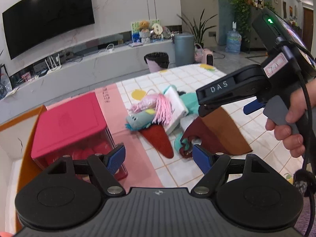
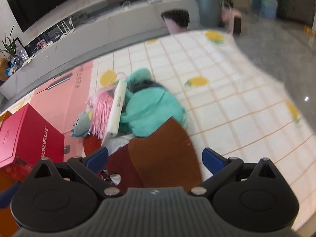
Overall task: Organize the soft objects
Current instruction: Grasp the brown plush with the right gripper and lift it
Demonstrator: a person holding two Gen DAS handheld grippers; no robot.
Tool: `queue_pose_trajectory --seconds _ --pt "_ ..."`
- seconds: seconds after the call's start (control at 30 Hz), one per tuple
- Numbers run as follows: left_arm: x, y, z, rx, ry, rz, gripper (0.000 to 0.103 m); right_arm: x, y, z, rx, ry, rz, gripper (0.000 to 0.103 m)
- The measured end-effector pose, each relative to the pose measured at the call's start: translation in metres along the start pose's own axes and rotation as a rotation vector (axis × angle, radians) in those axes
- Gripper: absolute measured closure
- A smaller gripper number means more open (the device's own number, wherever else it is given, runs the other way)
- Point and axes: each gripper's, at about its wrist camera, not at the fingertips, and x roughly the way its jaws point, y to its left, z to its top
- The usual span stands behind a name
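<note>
On checked cloth: fuzzy teal knit, stringy pink fringe, flat brown felt.

1. My room is evenly, brightly lit; ceiling lamps glare as white spots on the television.
2. My left wrist view is mostly sharp; only the pink fringe smears.
3. My right wrist view is blurred throughout.
4. Both views bow strongly toward dark corners.
</note>
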Motion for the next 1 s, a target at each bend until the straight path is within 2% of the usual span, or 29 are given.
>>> queue_pose_trajectory --seconds 0.2,0.33,0.37,0.4,0.47,0.5,0.57,0.63,0.7,0.77,0.9,0.93,1.0 --pt "0.003 0.002 -0.003 -0.012 0.032 0.001 0.012 0.026 0.001 0.004 -0.004 0.056 -0.049 0.005" --pt "-0.001 0.005 -0.006 -0.017 0.035 0.001 0.012 0.038 -0.01 0.004 0.045 0.092 -0.051 0.016" --pt "-0.001 0.006 -0.006 -0.017 0.036 0.003 0.012 0.04 -0.013 0.003 0.058 0.098 -0.037 0.024" --pt "-0.002 0.007 -0.007 -0.017 0.036 0.003 0.012 0.042 -0.017 0.003 0.067 0.107 -0.026 0.038" --pt "-0.002 0.01 -0.006 -0.023 0.044 0.007 0.012 0.04 -0.022 0.002 0.087 0.114 -0.026 0.047" --pt "-0.002 0.011 -0.006 -0.026 0.05 0.009 0.012 0.037 -0.024 0.002 0.098 0.116 -0.014 0.056" --pt "-0.002 0.013 -0.007 -0.021 0.058 0.009 0.012 0.032 -0.025 0.002 0.083 0.115 -0.022 0.066" --pt "-0.002 0.014 -0.009 -0.017 0.063 0.015 0.012 0.029 -0.024 0.002 0.065 0.109 -0.04 0.07" --pt "-0.002 0.015 -0.009 -0.017 0.072 0.021 0.012 0.025 -0.027 0.002 0.078 0.111 -0.029 0.079" --pt "-0.003 0.016 -0.01 -0.019 0.078 0.022 0.012 0.02 -0.026 0.002 0.059 0.111 -0.058 0.078" --pt "-0.004 0.017 -0.01 -0.01 0.086 0.029 0.012 0.009 -0.024 -0.002 -0.078 0.083 -0.274 0.075" --pt "-0.004 0.018 -0.011 -0.007 0.086 0.034 0.012 0.008 -0.03 -0.003 -0.063 0.087 -0.292 0.075" --pt "-0.003 0.019 -0.011 -0.006 0.089 0.04 0.012 0.004 -0.048 -0.003 0.019 0.097 -0.27 0.076"
